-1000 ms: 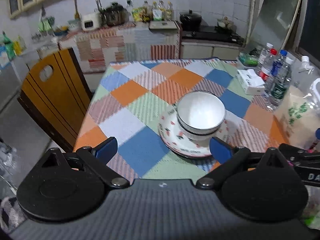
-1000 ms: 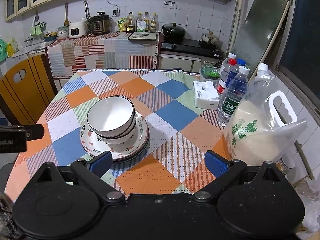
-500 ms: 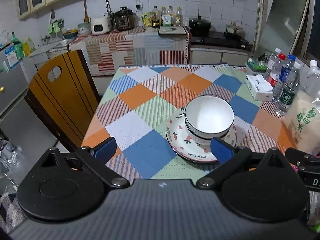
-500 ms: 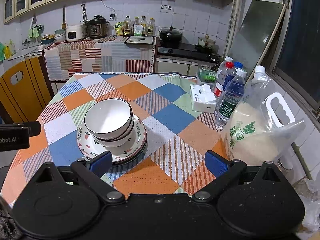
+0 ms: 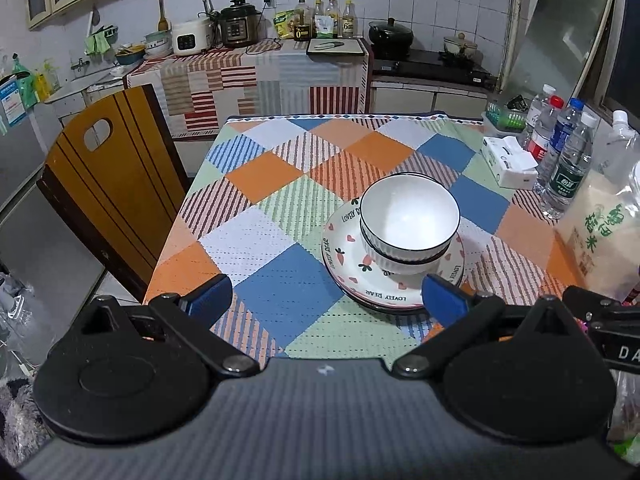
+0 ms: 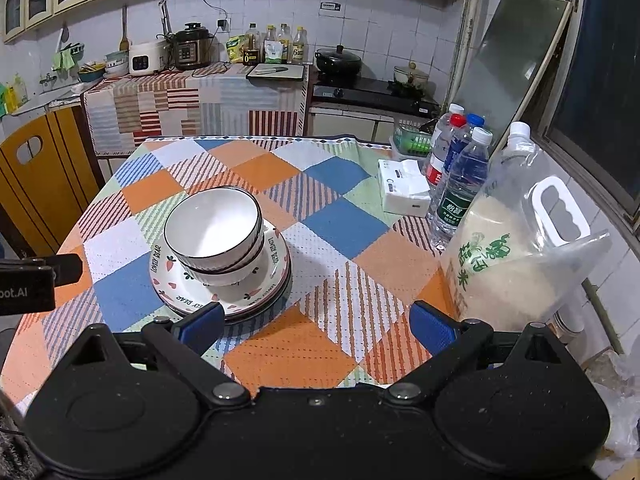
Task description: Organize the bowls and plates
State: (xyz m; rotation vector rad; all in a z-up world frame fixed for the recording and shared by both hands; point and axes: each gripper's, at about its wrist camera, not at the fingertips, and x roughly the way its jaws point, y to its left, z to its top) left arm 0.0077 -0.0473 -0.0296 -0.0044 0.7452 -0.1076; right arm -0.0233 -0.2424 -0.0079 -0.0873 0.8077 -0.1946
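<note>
We hold our left tongs [image 5: 326, 294] and right tongs [image 6: 316, 322] released, fingers spread wide and empty, above the near edge of the desk [image 5: 276, 176]. The white bowls [image 6: 214, 226] sit nested on the stacked carrot-print plates [image 6: 276, 268] on the checked cloth, well apart from the water bottles [image 6: 460, 188] and rice bag [image 6: 512, 264]
</note>
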